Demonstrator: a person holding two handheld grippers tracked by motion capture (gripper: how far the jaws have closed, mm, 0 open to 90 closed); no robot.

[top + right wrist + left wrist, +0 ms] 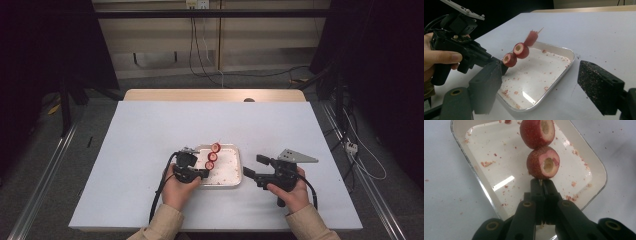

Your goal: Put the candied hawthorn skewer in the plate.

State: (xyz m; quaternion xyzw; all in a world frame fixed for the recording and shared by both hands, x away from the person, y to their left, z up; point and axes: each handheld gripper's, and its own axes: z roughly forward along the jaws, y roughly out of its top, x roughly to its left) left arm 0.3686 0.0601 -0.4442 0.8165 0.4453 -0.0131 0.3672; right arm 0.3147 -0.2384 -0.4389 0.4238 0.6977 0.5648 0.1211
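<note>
I am clamping my left gripper [541,182] tight on the butt of the skewer [540,30], holding its three cored red fruits [521,50] slanted just above the white tray [236,170], while my right gripper [254,166] is waiting with jaws wide and empty just to the tray's right. To strip a fruit cleanly, I judge I should be closing on the tip-end piece and pulling straight along the stick over the tray. I am working on a pale, crumb-flecked table [145,135] with cables trailing across the floor beyond.

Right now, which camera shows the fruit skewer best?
The right gripper view: the whole skewer shows side-on, three fruits and the tip. The left gripper view shows two fruits close up, hollow cores visible. The high view shows it small, over the tray.
</note>
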